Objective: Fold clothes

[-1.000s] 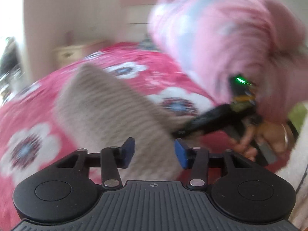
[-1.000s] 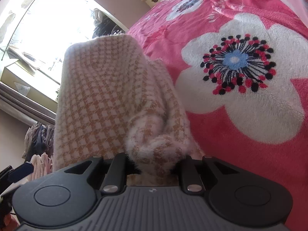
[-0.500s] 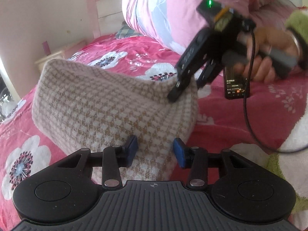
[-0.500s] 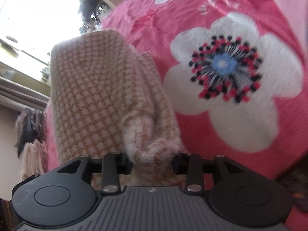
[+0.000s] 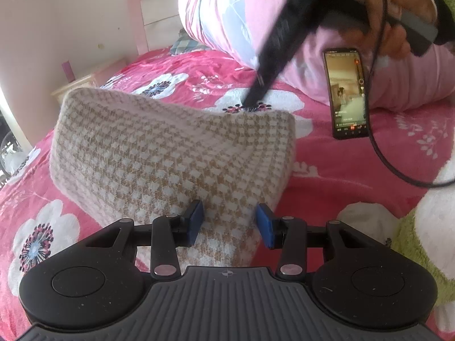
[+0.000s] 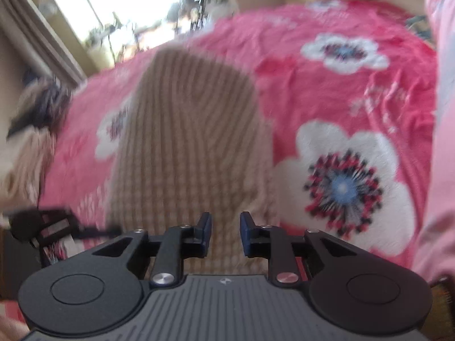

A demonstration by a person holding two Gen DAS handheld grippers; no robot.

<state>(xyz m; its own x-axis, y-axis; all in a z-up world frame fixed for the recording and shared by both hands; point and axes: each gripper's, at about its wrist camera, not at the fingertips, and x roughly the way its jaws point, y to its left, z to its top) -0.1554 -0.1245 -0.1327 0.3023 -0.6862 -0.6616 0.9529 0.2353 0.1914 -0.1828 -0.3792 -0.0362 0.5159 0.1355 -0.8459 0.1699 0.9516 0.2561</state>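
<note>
A beige-and-white houndstooth knit garment (image 5: 170, 153) lies folded on the pink floral bedspread (image 5: 355, 170). My left gripper (image 5: 230, 223) hovers low over its near edge, blue pads apart, fabric showing in the gap but not pinched. In the left wrist view my right gripper (image 5: 280, 37) is a blurred black shape held by a hand (image 5: 398, 14), lifted above the garment's far right corner. In the right wrist view the right gripper (image 6: 226, 231) looks down on the garment (image 6: 193, 130); its jaws are closing with nothing between them.
A phone (image 5: 347, 93) with a lit screen lies on the bed, and a black cable (image 5: 384, 159) loops beside it. A pink duvet bundle (image 5: 227, 14) sits at the headboard. Green-and-white plush fabric (image 5: 426, 236) lies at the right. A bright window (image 6: 128, 5) and a clothes pile (image 6: 28, 136) are beyond the bed.
The right gripper let go of the garment's bunched end and rose away from it. The garment now lies flat and folded. The left gripper sank a little and stayed open.
</note>
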